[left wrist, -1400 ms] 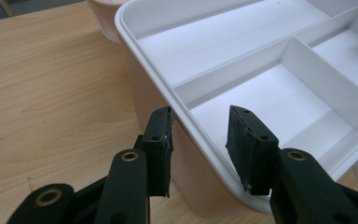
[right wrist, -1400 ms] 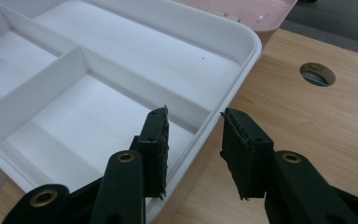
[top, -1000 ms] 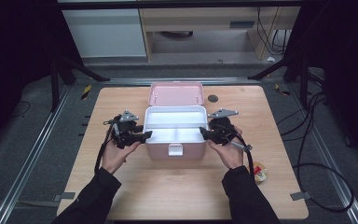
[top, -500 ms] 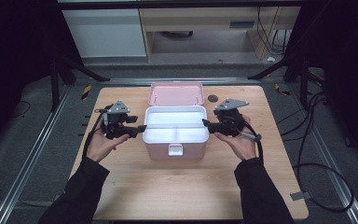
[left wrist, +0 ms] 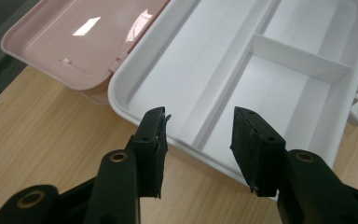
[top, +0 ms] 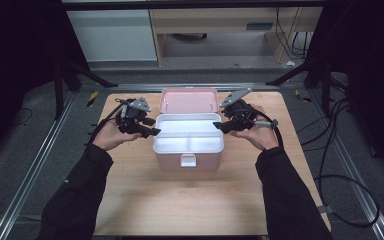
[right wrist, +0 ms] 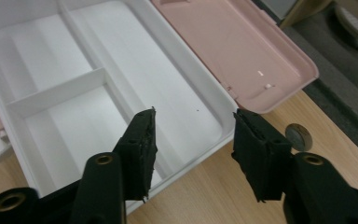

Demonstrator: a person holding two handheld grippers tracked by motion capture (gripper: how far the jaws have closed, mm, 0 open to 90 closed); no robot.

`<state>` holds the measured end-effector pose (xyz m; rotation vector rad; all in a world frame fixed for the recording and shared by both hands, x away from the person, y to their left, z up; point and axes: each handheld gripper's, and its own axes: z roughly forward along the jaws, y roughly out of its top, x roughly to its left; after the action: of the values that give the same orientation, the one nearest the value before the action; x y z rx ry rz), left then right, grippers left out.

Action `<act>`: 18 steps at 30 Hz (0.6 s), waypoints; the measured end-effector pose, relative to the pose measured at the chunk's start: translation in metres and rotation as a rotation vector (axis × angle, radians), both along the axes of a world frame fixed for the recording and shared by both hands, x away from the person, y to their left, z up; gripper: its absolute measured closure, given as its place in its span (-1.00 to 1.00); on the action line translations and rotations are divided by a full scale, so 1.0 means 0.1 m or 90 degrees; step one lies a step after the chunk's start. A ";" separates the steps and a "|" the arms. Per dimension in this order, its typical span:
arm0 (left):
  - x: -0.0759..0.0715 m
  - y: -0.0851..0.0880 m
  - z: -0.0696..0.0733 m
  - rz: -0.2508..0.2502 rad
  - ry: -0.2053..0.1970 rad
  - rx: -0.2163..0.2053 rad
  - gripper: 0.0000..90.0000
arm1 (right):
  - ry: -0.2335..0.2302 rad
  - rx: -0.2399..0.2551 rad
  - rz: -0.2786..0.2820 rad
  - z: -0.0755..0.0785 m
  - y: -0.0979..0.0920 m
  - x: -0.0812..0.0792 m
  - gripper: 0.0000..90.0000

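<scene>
A pink box (top: 170,162) stands mid-table with its lid (top: 188,100) laid open behind it. A white divided tray (top: 188,136) sits in its top, empty. My left gripper (top: 151,132) hovers at the tray's left end. In the left gripper view its jaws (left wrist: 200,116) hang over the tray rim (left wrist: 121,100) with nothing between them. My right gripper (top: 218,127) hovers at the right end, also open (right wrist: 193,114) above the rim (right wrist: 214,100). Both pairs of jaws have just been closing a little, on nothing.
The wooden table (top: 190,200) has free room in front of the box. A small round metal disc (right wrist: 298,136) lies on the wood by the lid. Metal rails (top: 40,165) run along both table sides, and cables (top: 340,180) trail at the right.
Both hands have lifted off the box's sides and drawn outward and toward the back. The box and tray have stayed where they were.
</scene>
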<state>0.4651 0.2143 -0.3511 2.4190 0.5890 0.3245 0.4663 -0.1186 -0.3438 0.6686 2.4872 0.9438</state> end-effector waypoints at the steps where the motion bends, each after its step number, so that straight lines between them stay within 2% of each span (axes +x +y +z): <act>1: 0.01 -0.03 0.00 -0.010 -0.001 0.004 0.23 | 0.004 -0.005 0.011 0.00 0.01 0.02 0.12; 4: 0.06 -0.11 0.01 -0.036 0.002 0.035 0.27 | 0.017 -0.014 0.049 -0.02 0.06 0.10 0.21; 6: 0.09 -0.15 0.01 -0.047 0.004 0.043 0.28 | 0.038 -0.017 0.084 -0.06 0.11 0.15 0.31; 8: 0.12 -0.19 0.00 -0.062 0.002 0.067 0.29 | 0.042 -0.021 0.093 -0.08 0.12 0.17 0.37; 11: 0.16 -0.24 -0.03 -0.082 0.011 0.086 0.36 | 0.065 -0.046 0.117 -0.14 0.15 0.20 0.47; 14: 0.19 -0.24 -0.08 -0.096 0.025 0.091 0.41 | 0.082 -0.071 0.133 -0.18 0.18 0.22 0.60; 15: 0.21 -0.24 -0.10 -0.099 0.030 0.100 0.45 | 0.094 -0.082 0.147 -0.21 0.19 0.23 0.65; 16: 0.22 -0.24 -0.13 -0.100 0.035 0.110 0.45 | 0.094 -0.082 0.147 -0.21 0.19 0.23 0.65; 17: 0.23 -0.24 -0.15 -0.109 0.038 0.107 0.48 | 0.107 -0.108 0.158 -0.23 0.22 0.24 0.69; 18: 0.24 -0.24 -0.16 -0.115 0.044 0.106 0.48 | 0.107 -0.108 0.158 -0.23 0.22 0.24 0.69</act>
<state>0.4892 0.1903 -0.3666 2.6305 0.3814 0.2228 0.4898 -0.0969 -0.3671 0.4058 2.8093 0.7747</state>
